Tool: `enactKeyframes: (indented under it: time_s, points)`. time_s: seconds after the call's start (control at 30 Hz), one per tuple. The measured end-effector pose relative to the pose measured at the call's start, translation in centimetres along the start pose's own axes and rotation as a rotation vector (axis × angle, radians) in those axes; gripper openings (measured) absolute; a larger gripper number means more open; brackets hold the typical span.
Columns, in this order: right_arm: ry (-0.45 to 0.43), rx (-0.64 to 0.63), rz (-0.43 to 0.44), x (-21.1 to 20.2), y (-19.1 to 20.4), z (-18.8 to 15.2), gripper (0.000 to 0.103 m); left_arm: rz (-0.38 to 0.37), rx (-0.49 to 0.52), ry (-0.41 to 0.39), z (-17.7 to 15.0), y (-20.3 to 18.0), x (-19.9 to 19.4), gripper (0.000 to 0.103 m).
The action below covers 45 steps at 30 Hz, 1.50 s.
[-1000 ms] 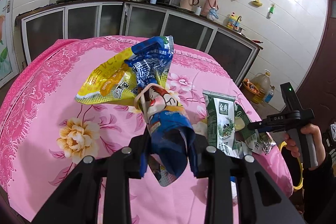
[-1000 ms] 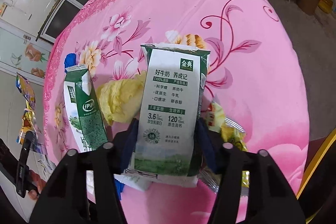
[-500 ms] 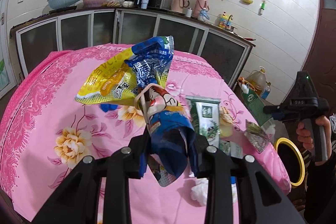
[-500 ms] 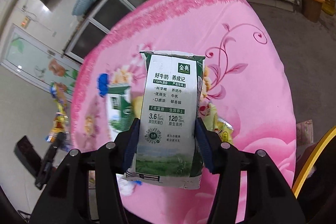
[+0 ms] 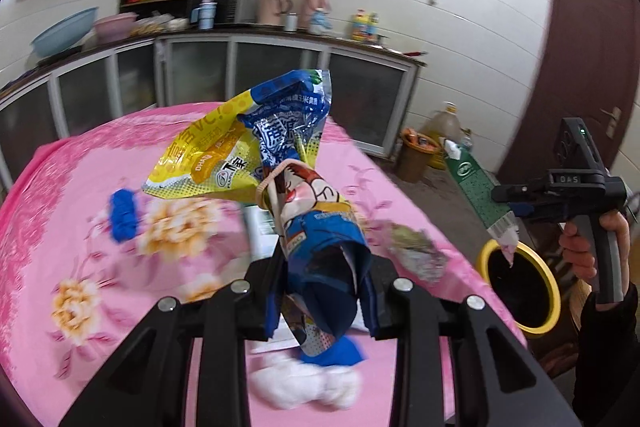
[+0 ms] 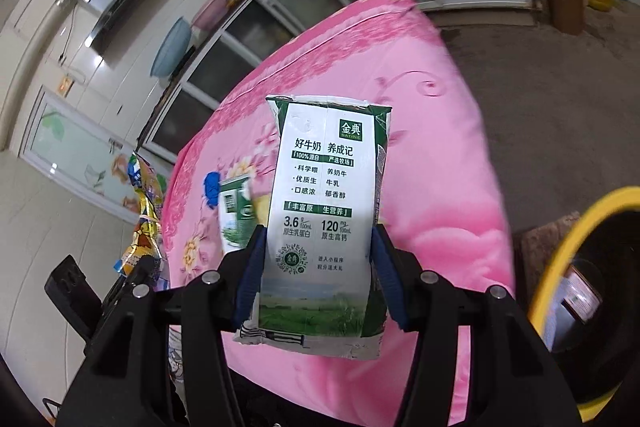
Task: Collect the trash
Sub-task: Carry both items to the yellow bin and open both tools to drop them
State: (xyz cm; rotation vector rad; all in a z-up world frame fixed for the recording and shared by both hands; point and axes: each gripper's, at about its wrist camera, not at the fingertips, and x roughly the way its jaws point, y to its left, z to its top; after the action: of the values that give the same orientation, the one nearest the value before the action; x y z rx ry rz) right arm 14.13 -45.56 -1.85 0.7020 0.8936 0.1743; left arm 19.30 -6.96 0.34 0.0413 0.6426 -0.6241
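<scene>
My left gripper [image 5: 322,301] is shut on a bunch of snack wrappers [image 5: 280,163], blue, yellow and cartoon-printed, held above the pink table [image 5: 80,227]. My right gripper [image 6: 316,283] is shut on a flattened green and white milk carton [image 6: 324,211]; in the left wrist view the carton [image 5: 478,195] hangs tilted over the yellow-rimmed bin [image 5: 520,291] off the table's right edge. The bin [image 6: 580,291] shows at the right of the right wrist view. A second green carton [image 6: 236,215], a blue scrap [image 5: 122,215], a crumpled foil wrapper [image 5: 416,255] and white tissue [image 5: 304,383] lie on the table.
Dark glass-front cabinets [image 5: 200,75] with a cluttered counter run behind the table. A brown basket [image 5: 418,155] and an oil jug [image 5: 444,127] stand on the floor at the far right. A red door [image 5: 580,67] is behind the right hand.
My right gripper lifted the milk carton off the table and swung it right, to above the bin. My left gripper turned right with its wrappers held.
</scene>
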Motion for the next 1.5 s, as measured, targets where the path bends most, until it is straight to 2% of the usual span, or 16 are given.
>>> enactKeyframes:
  time_s: [0.3,0.53,0.67,0.97,1.23,1.3,1.33,1.37,1.4,1.47,1.5]
  points:
    - [-0.11,0.112,-0.082,-7.2,-6.8,-3.4,0.05,-0.168,0.124,0.028,0.4,-9.4,3.5,0.029]
    - [-0.19,0.217,-0.171,-11.8,-12.5,-6.7,0.05,-0.317,0.2,0.055,-0.1,-16.5,6.2,0.029]
    - [-0.233,0.277,-0.248,-13.7,-15.6,-8.8,0.05,-0.388,0.253,0.096,-0.9,-20.9,8.4,0.029]
    - [-0.25,0.373,-0.326,-14.8,-21.0,-11.4,0.05,-0.48,0.323,0.192,-2.9,-27.7,13.4,0.029]
    - [-0.215,0.426,-0.361,-13.3,-23.7,-11.6,0.051,-0.53,0.333,0.258,-5.0,-31.0,16.6,0.031]
    - [-0.217,0.445,-0.386,-13.4,-24.5,-11.8,0.052,-0.545,0.328,0.267,-5.3,-31.5,17.0,0.035]
    - [-0.223,0.461,-0.397,-13.6,-24.9,-12.0,0.055,-0.546,0.324,0.262,-5.5,-31.8,17.2,0.041]
    - [-0.233,0.476,-0.402,-13.8,-25.2,-12.1,0.065,-0.549,0.317,0.255,-5.5,-31.8,17.2,0.053]
    - [-0.241,0.487,-0.407,-14.0,-25.5,-12.2,0.069,-0.551,0.305,0.247,-5.5,-31.7,17.2,0.059]
    - [-0.247,0.509,-0.435,-14.5,-26.1,-12.4,0.07,-0.545,0.279,0.235,-5.5,-31.3,17.2,0.083]
    - [-0.252,0.516,-0.442,-14.7,-26.3,-12.5,0.07,-0.541,0.259,0.224,-5.4,-30.9,17.1,0.084]
